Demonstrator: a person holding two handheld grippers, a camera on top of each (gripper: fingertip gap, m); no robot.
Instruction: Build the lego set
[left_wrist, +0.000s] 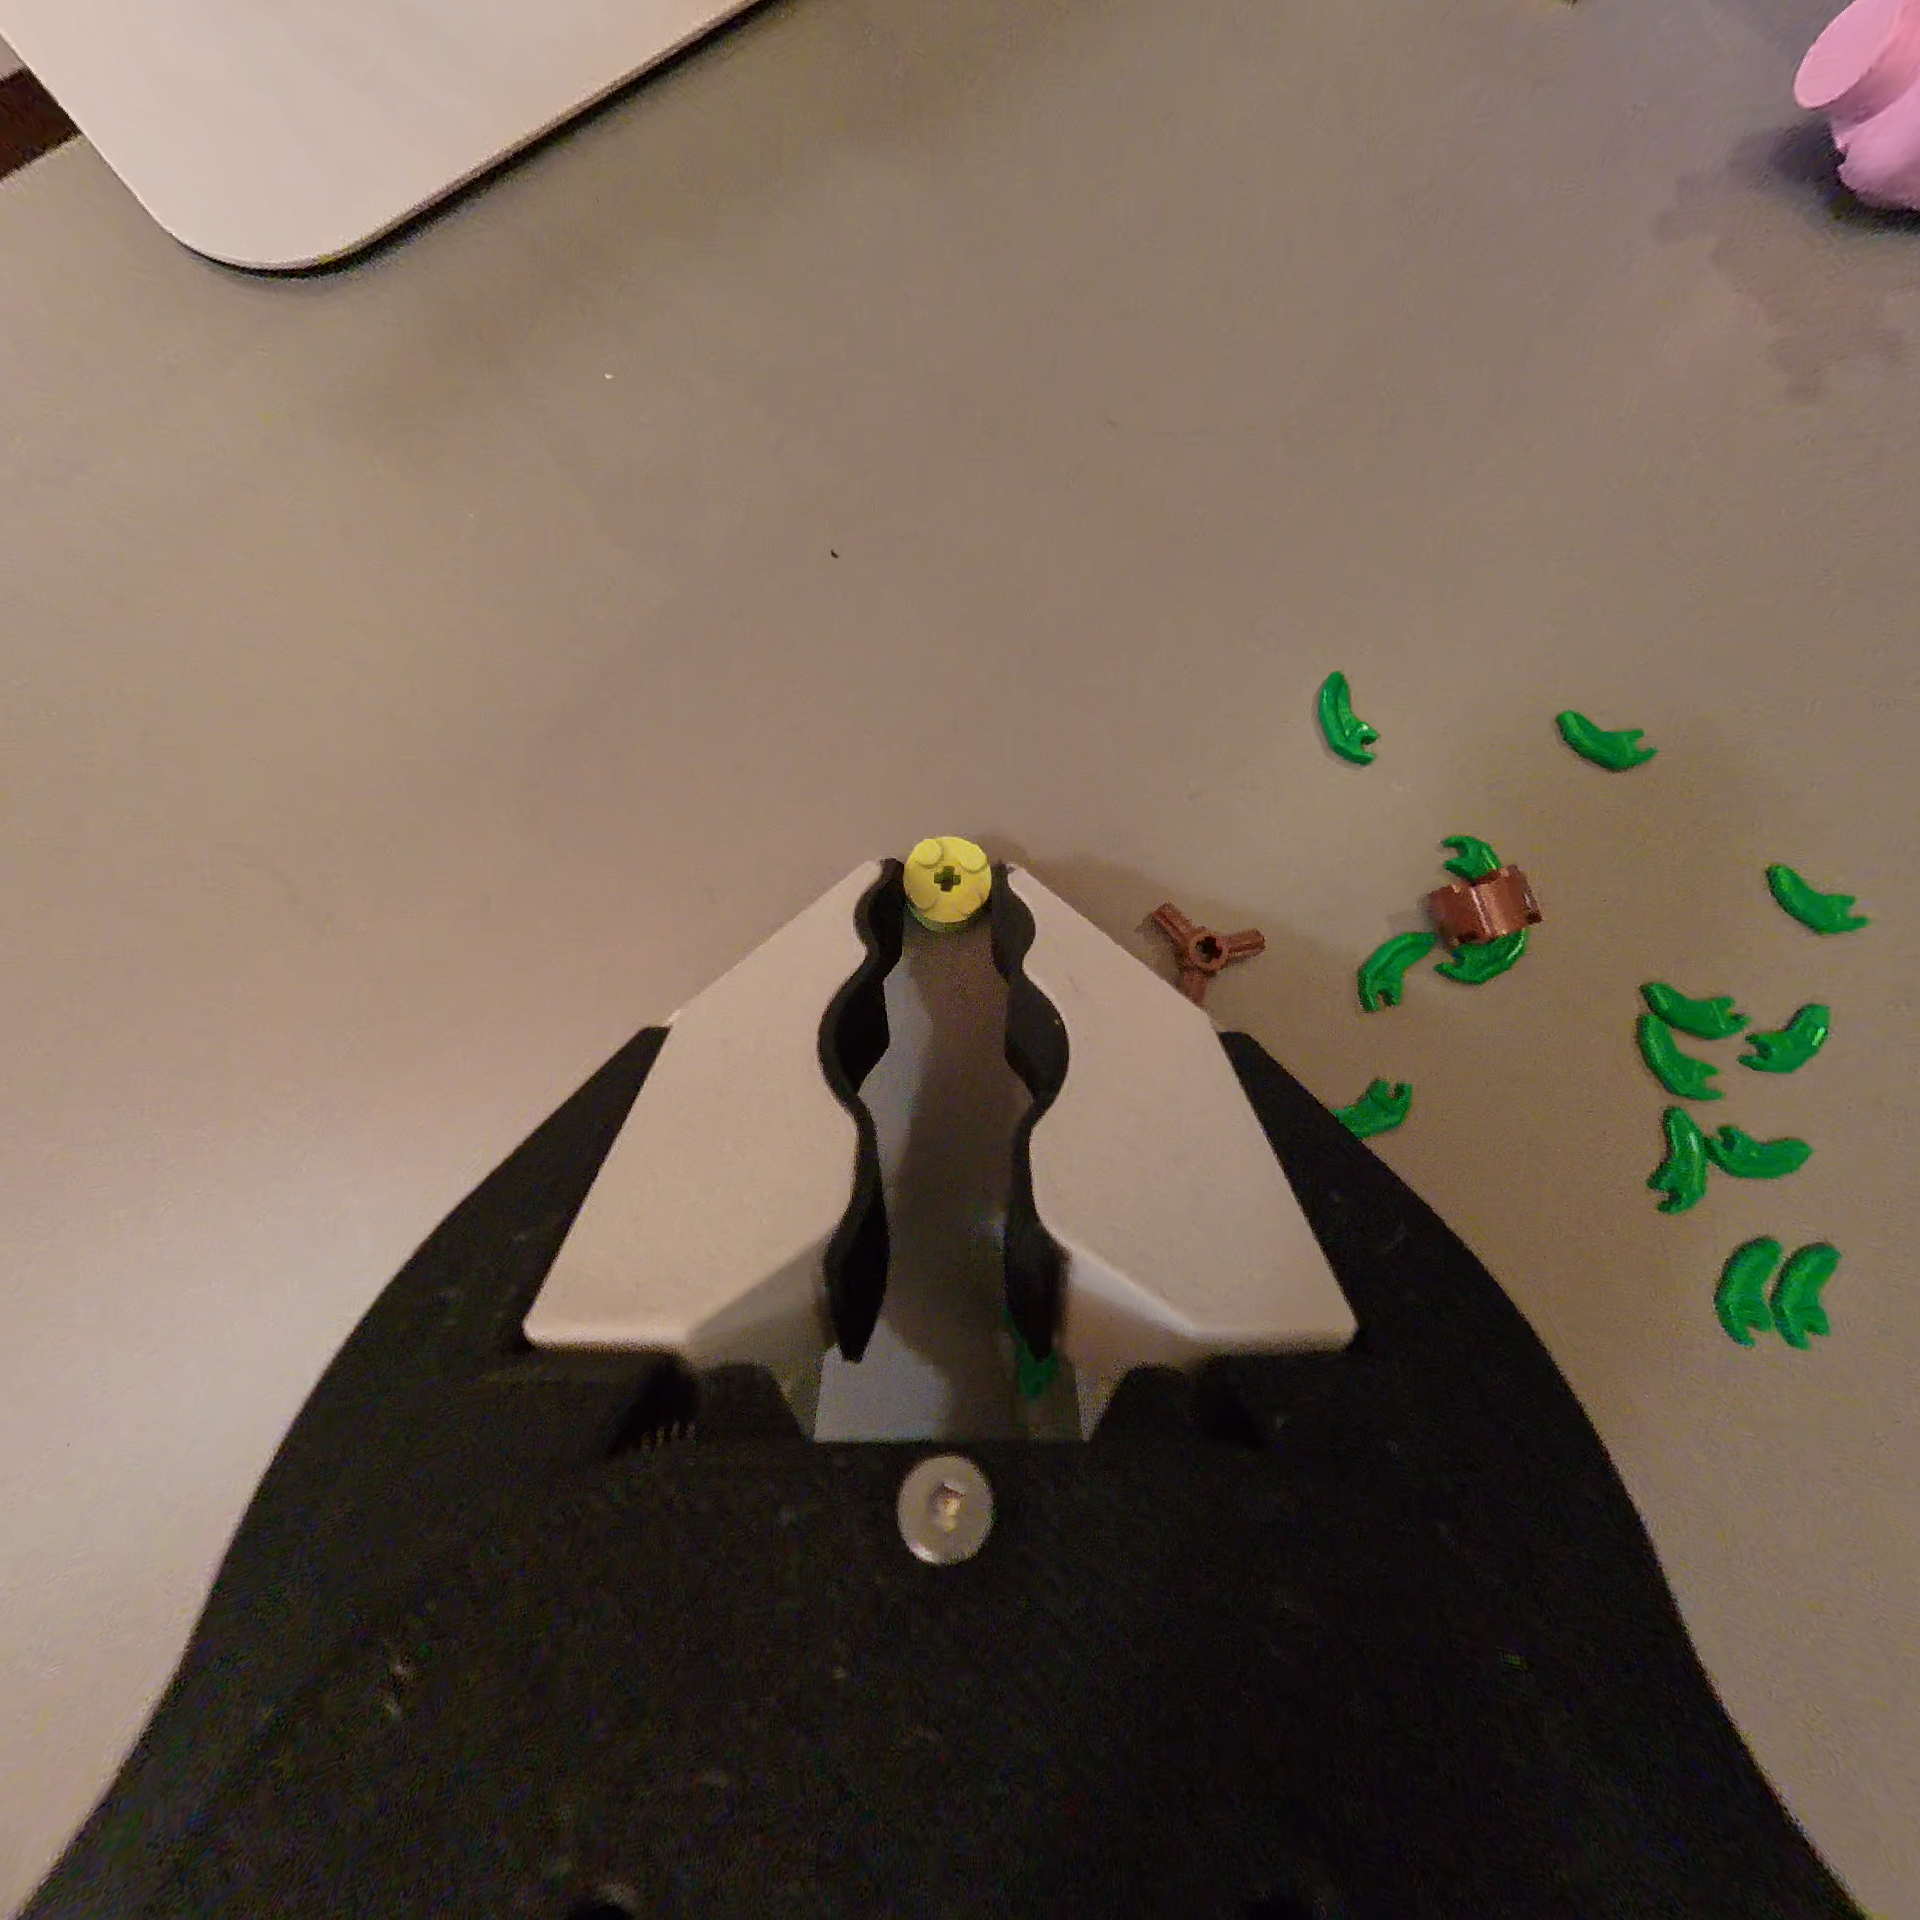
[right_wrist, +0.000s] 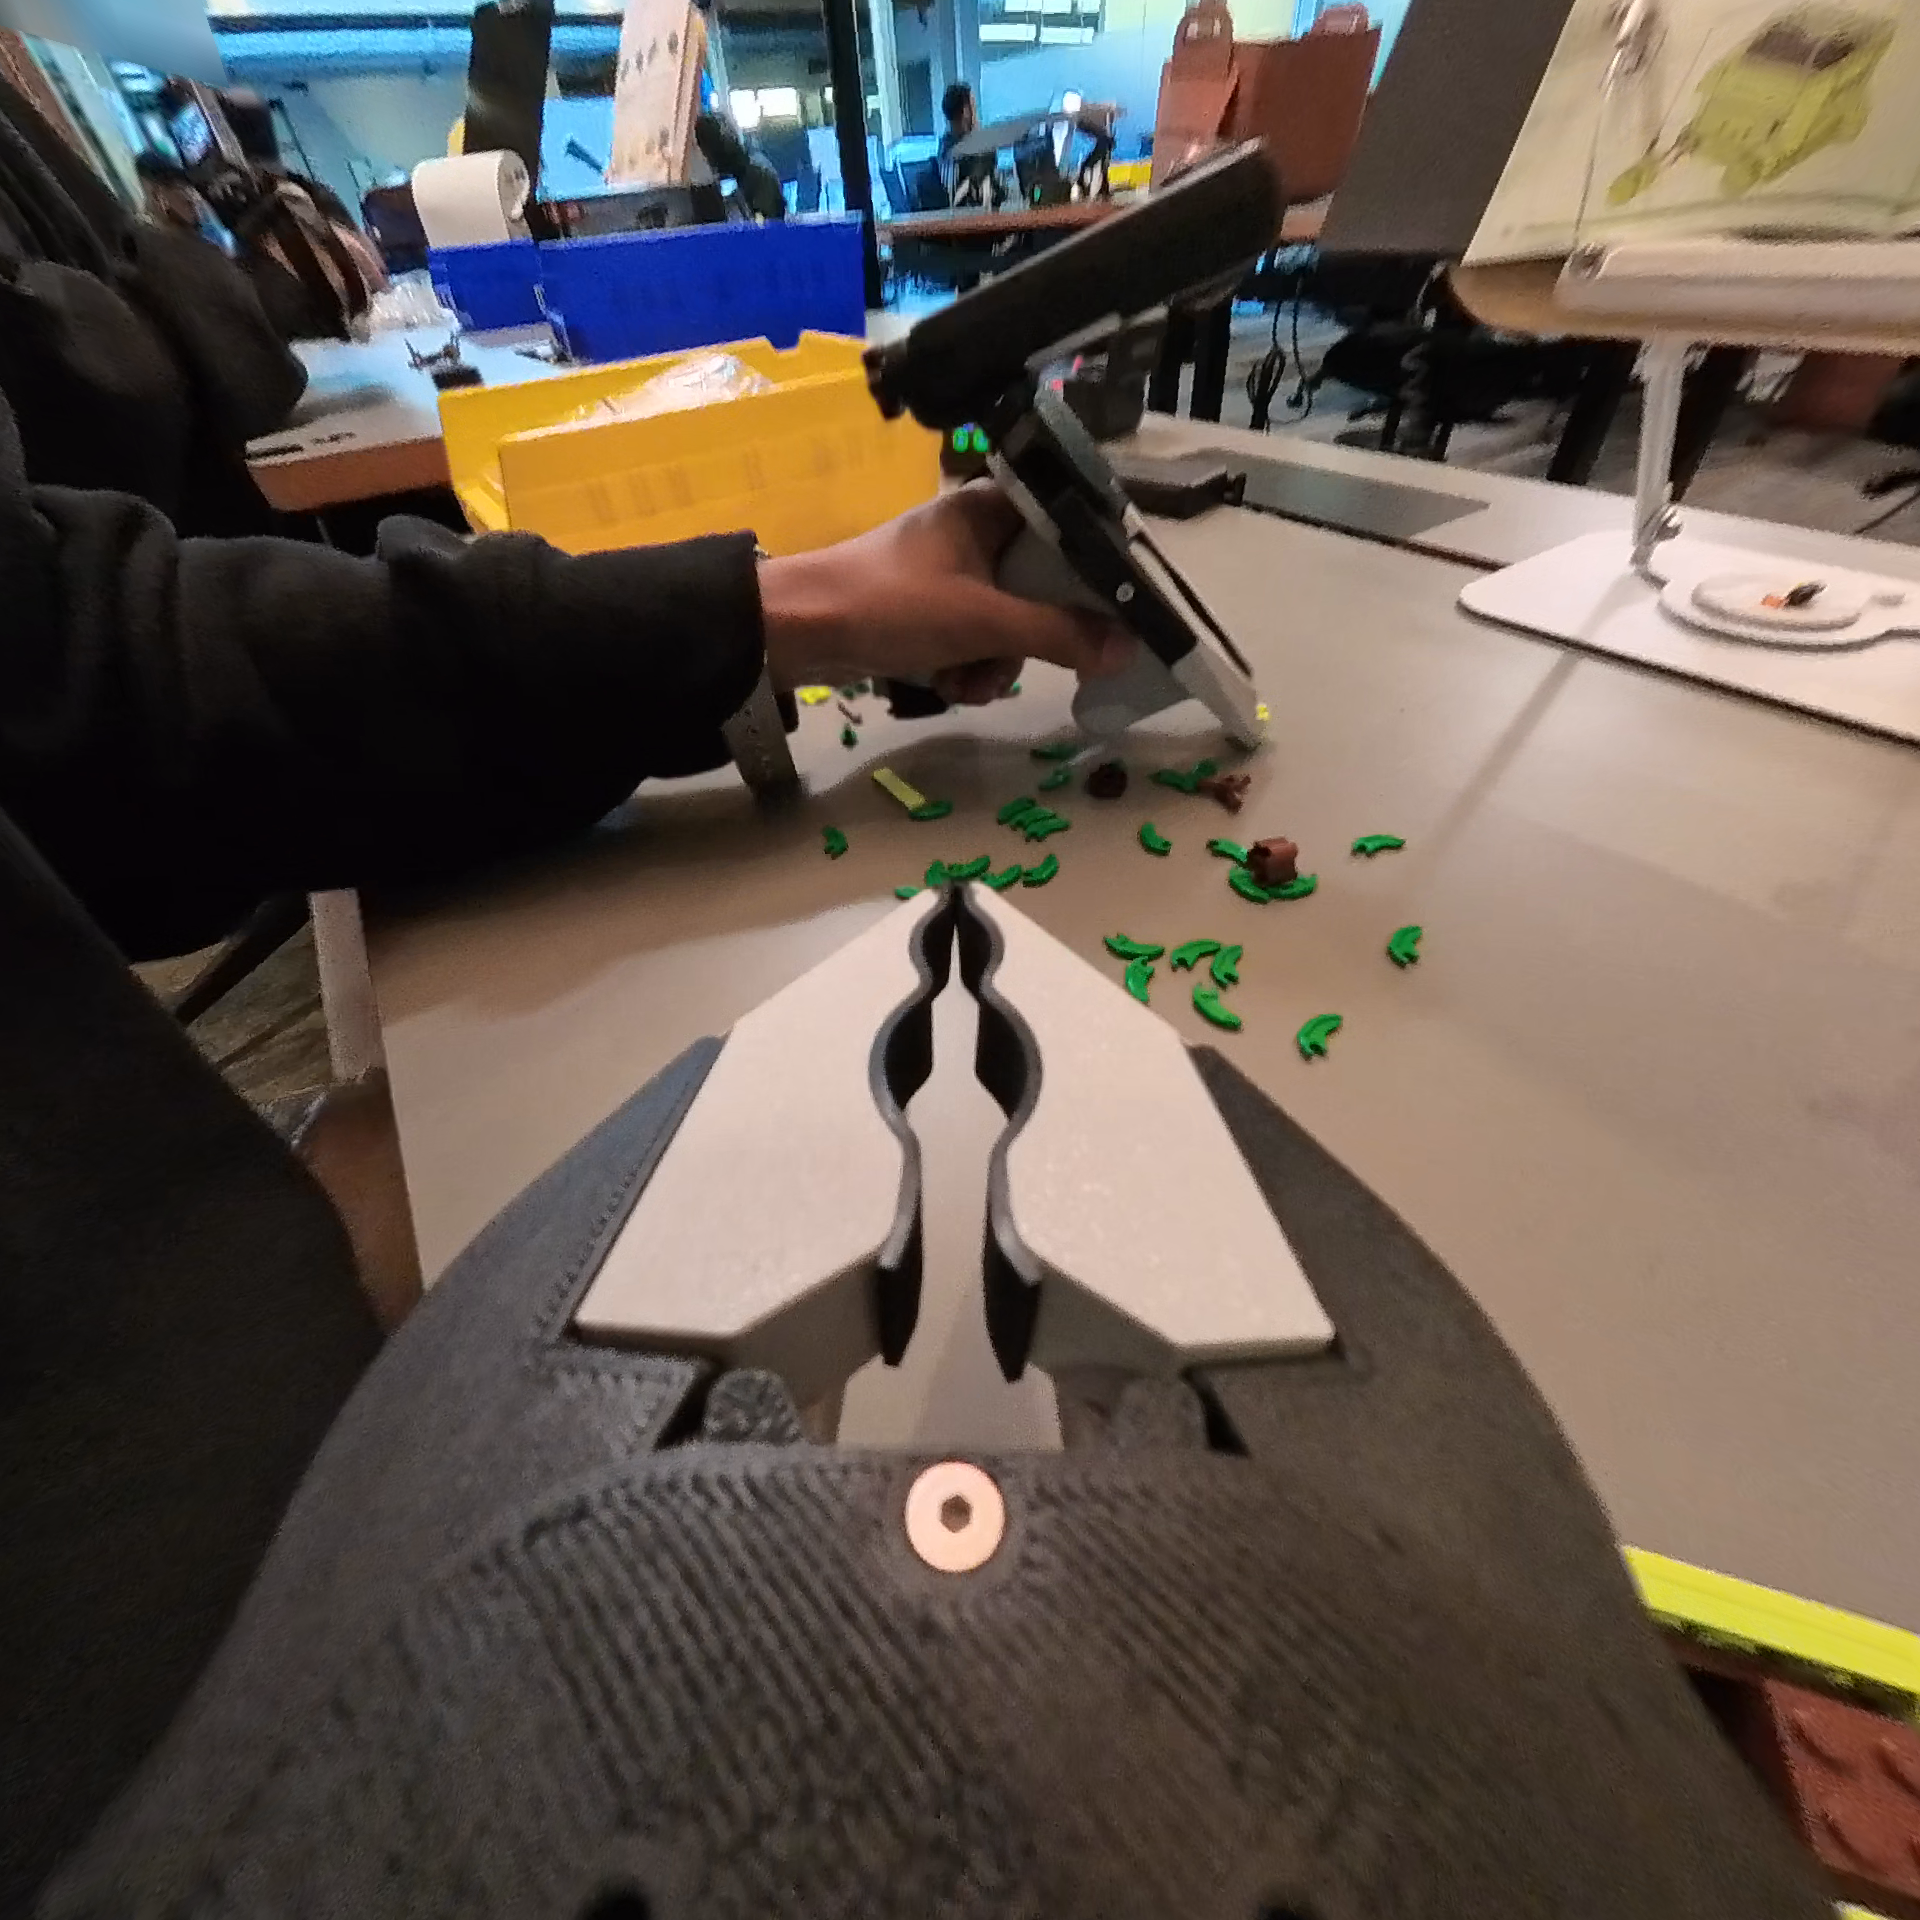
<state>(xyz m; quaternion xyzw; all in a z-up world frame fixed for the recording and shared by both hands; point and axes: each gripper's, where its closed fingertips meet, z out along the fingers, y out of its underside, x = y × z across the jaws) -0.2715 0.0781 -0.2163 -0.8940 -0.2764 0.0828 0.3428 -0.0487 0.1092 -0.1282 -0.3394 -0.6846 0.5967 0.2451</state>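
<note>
My left gripper (left_wrist: 945, 888) is shut on a small yellow round lego piece (left_wrist: 947, 881) at its fingertips, low over the grey table (left_wrist: 727, 520); a green bit shows just under the piece. A brown three-armed connector (left_wrist: 1205, 948) lies just right of the tips. A brown block (left_wrist: 1484, 904) sits on green leaf pieces (left_wrist: 1694, 1049) scattered to the right. My right gripper (right_wrist: 956, 906) is shut and empty, held above the near table edge. In the right wrist view a hand holds the left gripper (right_wrist: 1236, 717) tip-down beyond the leaves (right_wrist: 1195, 977) and the brown block (right_wrist: 1273, 857).
A white stand base (left_wrist: 312, 125) lies at the far left, a pink object (left_wrist: 1870, 104) at the far right. In the right wrist view the stand (right_wrist: 1683, 613) carries an instruction booklet (right_wrist: 1714, 135). A yellow bin (right_wrist: 686, 447) and blue bins (right_wrist: 707, 281) stand behind. A black sleeve (right_wrist: 364, 665) crosses the left side. The right gripper is farther from the brown three-armed connector (left_wrist: 1205, 948), some 20 centimeters, than the left, some 4 centimeters. It is also in sight in the right wrist view (right_wrist: 1230, 791).
</note>
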